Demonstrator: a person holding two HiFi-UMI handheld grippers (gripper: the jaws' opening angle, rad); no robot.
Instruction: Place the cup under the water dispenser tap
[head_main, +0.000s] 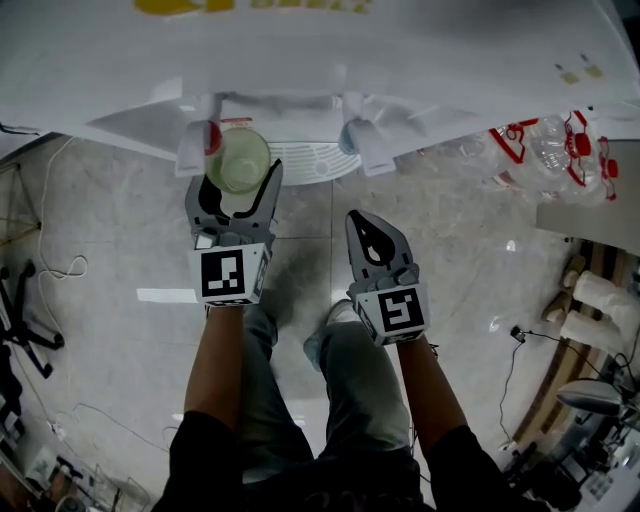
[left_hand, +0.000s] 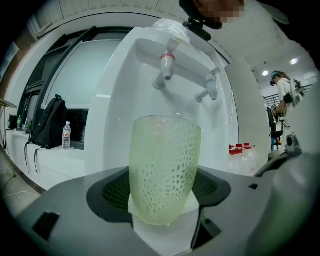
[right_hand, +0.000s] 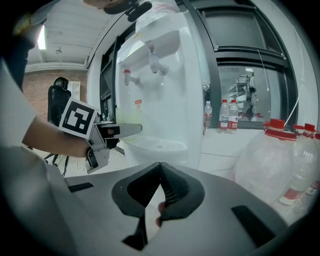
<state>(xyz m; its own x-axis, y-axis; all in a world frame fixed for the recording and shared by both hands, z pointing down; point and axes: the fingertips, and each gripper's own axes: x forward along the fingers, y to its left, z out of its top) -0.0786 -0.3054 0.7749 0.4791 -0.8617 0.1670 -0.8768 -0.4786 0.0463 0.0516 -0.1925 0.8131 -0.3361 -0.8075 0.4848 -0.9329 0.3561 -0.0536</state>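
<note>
A pale green dimpled cup (head_main: 238, 160) stands upright between the jaws of my left gripper (head_main: 240, 182), which is shut on its sides. In the left gripper view the cup (left_hand: 164, 167) fills the middle, with the red tap (left_hand: 166, 65) and a second tap (left_hand: 210, 87) of the white water dispenser (left_hand: 125, 100) above and beyond it. From the head view the cup sits just below the red tap (head_main: 212, 137), at the left edge of the drip tray (head_main: 305, 158). My right gripper (head_main: 368, 228) hangs lower and to the right, jaws shut (right_hand: 160, 170) and empty.
Large water bottles with red caps (head_main: 545, 145) lie on the floor right of the dispenser. Cables (head_main: 30, 290) trail at the left. A black backpack (left_hand: 47, 122) rests on a ledge, and a person (left_hand: 285, 95) stands far off to the right.
</note>
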